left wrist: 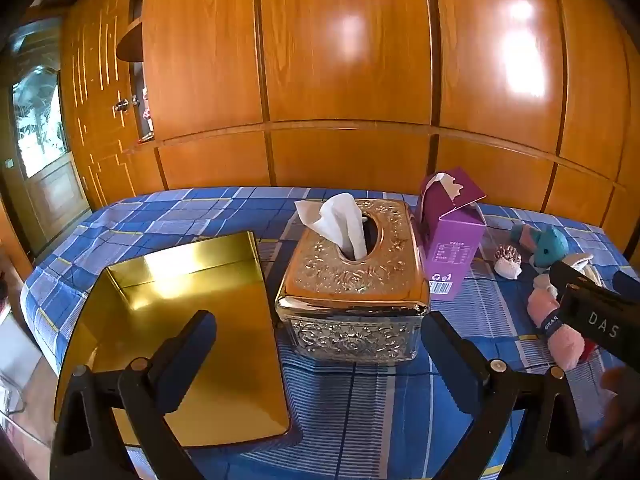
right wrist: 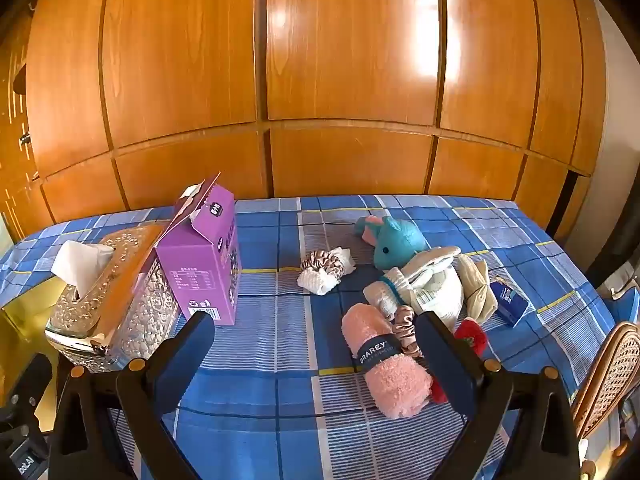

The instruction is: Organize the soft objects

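Note:
Soft things lie on the blue checked cloth in the right wrist view: a rolled pink towel [right wrist: 386,372] with a dark band, a teal plush rabbit [right wrist: 394,242], a pink scrunchie [right wrist: 404,330], a white knitted piece with a scrunchie [right wrist: 326,270], and folded pale cloths [right wrist: 436,288]. My right gripper [right wrist: 316,354] is open, low over the cloth, with the towel beside its right finger. My left gripper [left wrist: 320,354] is open and empty in front of the gold tissue box [left wrist: 352,280], beside the empty gold tray [left wrist: 180,340]. The towel [left wrist: 560,334] shows at the right there.
A purple carton [right wrist: 204,256] stands next to the tissue box [right wrist: 108,296]. A small blue box [right wrist: 510,302] and a red item [right wrist: 474,336] lie right of the cloths. A wicker chair [right wrist: 608,376] stands at the right edge. Wooden cabinets [right wrist: 320,80] stand behind.

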### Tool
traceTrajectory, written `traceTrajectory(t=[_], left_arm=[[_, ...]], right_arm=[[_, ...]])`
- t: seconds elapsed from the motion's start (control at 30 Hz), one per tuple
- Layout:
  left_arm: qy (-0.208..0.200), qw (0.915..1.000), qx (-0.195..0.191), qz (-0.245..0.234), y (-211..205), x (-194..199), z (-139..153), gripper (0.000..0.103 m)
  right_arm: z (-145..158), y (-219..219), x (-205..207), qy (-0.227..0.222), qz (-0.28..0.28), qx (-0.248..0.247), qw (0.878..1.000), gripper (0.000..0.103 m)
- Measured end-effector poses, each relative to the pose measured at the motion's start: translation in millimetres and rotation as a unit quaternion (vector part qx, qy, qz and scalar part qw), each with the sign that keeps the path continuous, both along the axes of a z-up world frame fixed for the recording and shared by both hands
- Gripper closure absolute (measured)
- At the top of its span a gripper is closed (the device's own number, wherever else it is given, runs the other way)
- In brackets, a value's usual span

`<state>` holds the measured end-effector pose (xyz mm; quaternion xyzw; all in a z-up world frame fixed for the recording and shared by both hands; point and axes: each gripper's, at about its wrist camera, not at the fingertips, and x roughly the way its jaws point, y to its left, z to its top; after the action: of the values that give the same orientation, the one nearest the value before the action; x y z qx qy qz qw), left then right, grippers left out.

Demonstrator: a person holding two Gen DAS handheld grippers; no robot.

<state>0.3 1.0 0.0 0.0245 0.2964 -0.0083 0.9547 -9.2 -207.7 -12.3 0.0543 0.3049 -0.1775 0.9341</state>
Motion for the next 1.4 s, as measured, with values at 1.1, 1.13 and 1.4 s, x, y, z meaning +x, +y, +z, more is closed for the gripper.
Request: traceTrajectory(t=[1.1,1.13,1.4], left_arm=[[0.000,1.0000,0.006,-0.005,0.9,-4.3,0.8,0.001],[0.000,1.0000,0.007,-0.005,1.1,-4.5,0.8,0.000],[-0.003,1.0000,0.008,-0.004,1.4,-7.4,1.6,0.001]], right_arm=[[-6.1,2.4,-1.4,0.005,-0.005,-0.002,1.000,0.001],[-5.9,2.4,-1.4,0.005,-0.005,-0.002,1.000,0.001],[-3.9,2.2,-2.0,0.000,-0.004,-0.004,1.000,0.001]])
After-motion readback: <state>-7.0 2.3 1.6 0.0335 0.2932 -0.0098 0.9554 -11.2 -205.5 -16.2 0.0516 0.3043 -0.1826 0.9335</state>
